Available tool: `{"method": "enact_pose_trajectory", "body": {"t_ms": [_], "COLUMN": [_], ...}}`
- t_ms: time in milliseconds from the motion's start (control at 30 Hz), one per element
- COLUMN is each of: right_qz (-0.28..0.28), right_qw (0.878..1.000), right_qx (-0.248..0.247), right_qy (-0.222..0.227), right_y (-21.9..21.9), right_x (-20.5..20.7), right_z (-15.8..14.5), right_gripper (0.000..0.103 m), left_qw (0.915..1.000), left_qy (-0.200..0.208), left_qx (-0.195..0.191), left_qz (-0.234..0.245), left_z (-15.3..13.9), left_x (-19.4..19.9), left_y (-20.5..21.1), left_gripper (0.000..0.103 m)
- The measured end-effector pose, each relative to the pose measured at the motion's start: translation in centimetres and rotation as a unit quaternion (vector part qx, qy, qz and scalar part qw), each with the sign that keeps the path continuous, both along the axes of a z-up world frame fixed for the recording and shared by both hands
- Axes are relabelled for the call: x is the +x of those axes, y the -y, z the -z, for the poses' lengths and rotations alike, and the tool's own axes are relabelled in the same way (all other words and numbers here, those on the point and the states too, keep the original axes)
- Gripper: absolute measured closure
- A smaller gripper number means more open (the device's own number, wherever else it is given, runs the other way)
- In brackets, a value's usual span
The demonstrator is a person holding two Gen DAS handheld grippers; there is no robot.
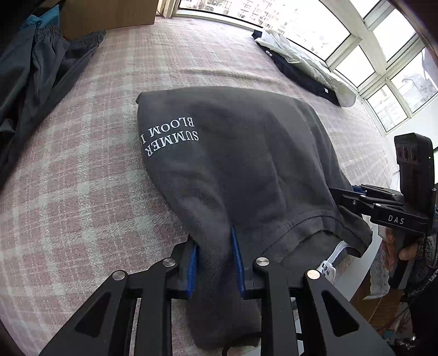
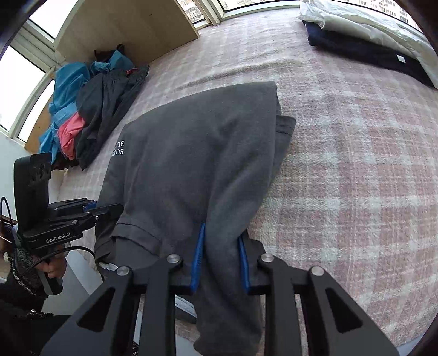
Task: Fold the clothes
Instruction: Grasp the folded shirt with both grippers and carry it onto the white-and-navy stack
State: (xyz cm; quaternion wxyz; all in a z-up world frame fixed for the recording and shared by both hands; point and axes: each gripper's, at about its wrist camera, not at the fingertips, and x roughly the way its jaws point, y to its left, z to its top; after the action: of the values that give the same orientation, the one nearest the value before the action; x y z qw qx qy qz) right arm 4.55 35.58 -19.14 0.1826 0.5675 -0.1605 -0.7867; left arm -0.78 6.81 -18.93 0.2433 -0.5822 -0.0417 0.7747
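Note:
A dark grey T-shirt (image 1: 241, 142) with white "SUMMER BLOOM" lettering lies partly folded on the pink plaid bed cover (image 1: 76, 169). My left gripper (image 1: 215, 241) is shut on its near left edge, with cloth bunched between the blue pads. My right gripper (image 2: 221, 235) is shut on the near right edge of the same grey T-shirt (image 2: 197, 153). The near part of the shirt is lifted off the bed between the two grippers. In the left wrist view the right gripper (image 1: 353, 201) shows at the right edge, held by a hand. In the right wrist view the left gripper (image 2: 90, 212) sits at the left.
A heap of unfolded clothes (image 2: 90, 109), dark, blue and pink, lies at the bed's left side by a wooden headboard (image 2: 131, 24). A folded navy garment (image 2: 366, 52) and white bedding (image 2: 364, 24) lie at the far right by the windows (image 1: 383, 54).

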Motion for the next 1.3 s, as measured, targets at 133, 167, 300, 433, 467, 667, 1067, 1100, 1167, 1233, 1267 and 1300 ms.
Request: {"method": "enact_pose_trajectory", "body": {"t_ms": [133, 167, 300, 433, 467, 667, 1067, 1100, 1167, 1233, 1267, 1300], "right_qz": [0.006, 0.007, 0.006, 0.001, 0.000, -0.007, 0.027, 0.028, 0.029, 0.024, 0.020, 0.016], "right_qw": [1.000, 1.000, 1.000, 1.000, 1.000, 0.999, 0.992, 0.990, 0.988, 0.985, 0.983, 0.981], "right_qx": [0.009, 0.006, -0.003, 0.031, 0.029, 0.020, 0.016, 0.022, 0.035, 0.054, 0.066, 0.078], "right_qy": [0.009, 0.007, 0.003, -0.003, -0.009, -0.038, -0.124, -0.133, -0.151, -0.164, -0.170, -0.176], "right_y": [0.2, 0.3, 1.0, 3.0, 3.5, 7.0, 1.9, 0.9, -1.2, -3.7, -5.1, -6.5], "right_x": [0.0, 0.1, 0.2, -0.2, -0.2, -0.5, -0.7, -1.1, -2.0, -3.5, -4.5, -5.6], "right_z": [0.5, 0.7, 0.6, -0.3, -0.7, -3.0, -12.0, -12.7, -14.2, -15.8, -16.5, -17.3], "right_gripper": [0.072, 0.070, 0.075, 0.084, 0.085, 0.087, 0.088, 0.088, 0.088, 0.088, 0.088, 0.088], "left_qw": [0.9997, 0.9995, 0.9988, 0.9993, 0.9990, 0.9962, 0.9846, 0.9827, 0.9789, 0.9743, 0.9719, 0.9699], "left_qy": [0.016, 0.021, 0.030, 0.004, 0.000, -0.027, -0.091, -0.101, -0.121, -0.143, -0.155, -0.164], "left_qx": [0.019, 0.022, 0.039, 0.034, 0.038, 0.060, 0.104, 0.106, 0.106, 0.103, 0.100, 0.099], "left_qz": [-0.002, -0.003, -0.005, 0.018, 0.023, 0.056, 0.108, 0.114, 0.126, 0.140, 0.146, 0.150], "left_z": [0.1, 0.2, 0.3, -0.2, -0.4, -1.7, -8.6, -9.4, -11.0, -12.5, -13.1, -13.8], "left_x": [-0.2, -0.3, 0.0, 0.7, 0.8, 1.5, 0.4, 0.2, -0.6, -1.6, -2.1, -2.8], "left_y": [0.5, 0.6, 0.9, -0.1, -0.4, -2.2, -4.5, -5.0, -6.9, -9.1, -10.6, -12.3], "left_gripper": [0.087, 0.086, 0.077, 0.088, 0.089, 0.089, 0.089, 0.089, 0.089, 0.089, 0.089, 0.089]}}
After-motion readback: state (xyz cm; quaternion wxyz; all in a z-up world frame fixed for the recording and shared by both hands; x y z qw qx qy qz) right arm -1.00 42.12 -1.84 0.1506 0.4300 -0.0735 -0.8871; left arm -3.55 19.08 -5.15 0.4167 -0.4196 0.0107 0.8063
